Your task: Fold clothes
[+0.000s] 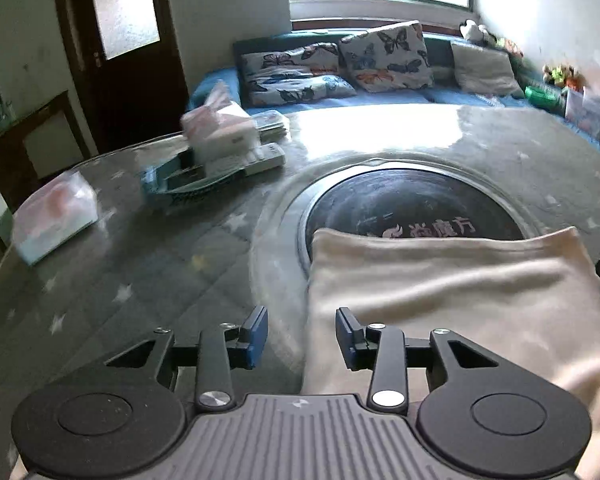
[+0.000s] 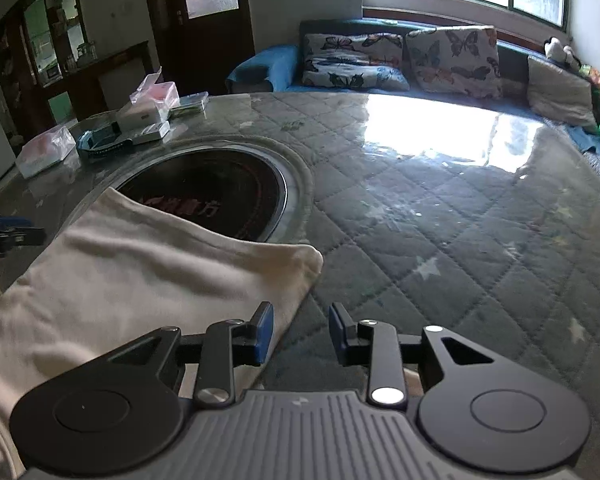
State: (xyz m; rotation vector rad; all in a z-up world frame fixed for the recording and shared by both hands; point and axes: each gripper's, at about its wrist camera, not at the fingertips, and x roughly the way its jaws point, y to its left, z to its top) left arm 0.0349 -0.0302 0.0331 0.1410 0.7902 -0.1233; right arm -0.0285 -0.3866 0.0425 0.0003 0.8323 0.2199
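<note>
The left tongs (image 1: 302, 338) hang with a wide gap between their blue pads, nothing in them, poised just over the left edge of a cream garment (image 1: 452, 292); the right-hand pad sits above the cloth, the left-hand one above bare tabletop (image 1: 140, 272). The right tongs (image 2: 300, 334) are likewise spread and empty, straddling the garment's right edge, one pad over cloth and the other over the quilted, glass-covered tabletop.

The garment lies flat between the two tools, near the front of the tabletop, its far edge lapping over the dark round hotplate (image 1: 412, 208) set into the middle. That far edge reads as a rounded fold with soft corners, so the cloth seems to lie at least doubled; whether more folds are wanted, or this is the finished shape, the views do not settle. The near part runs out of view below the tools.

The fabric looks light, limp and a little stretchy, like knit jersey: it will sag and crease wherever it is unsupported, and on the glossy tabletop it should slide easily. A hold is probably best taken at the side edges or corners, pinching all layers together so they do not shear apart.

Farther off stand tissue packs (image 1: 56, 216), a tray with a remote (image 1: 220, 164), then a sofa with butterfly cushions (image 1: 388, 56).
</note>
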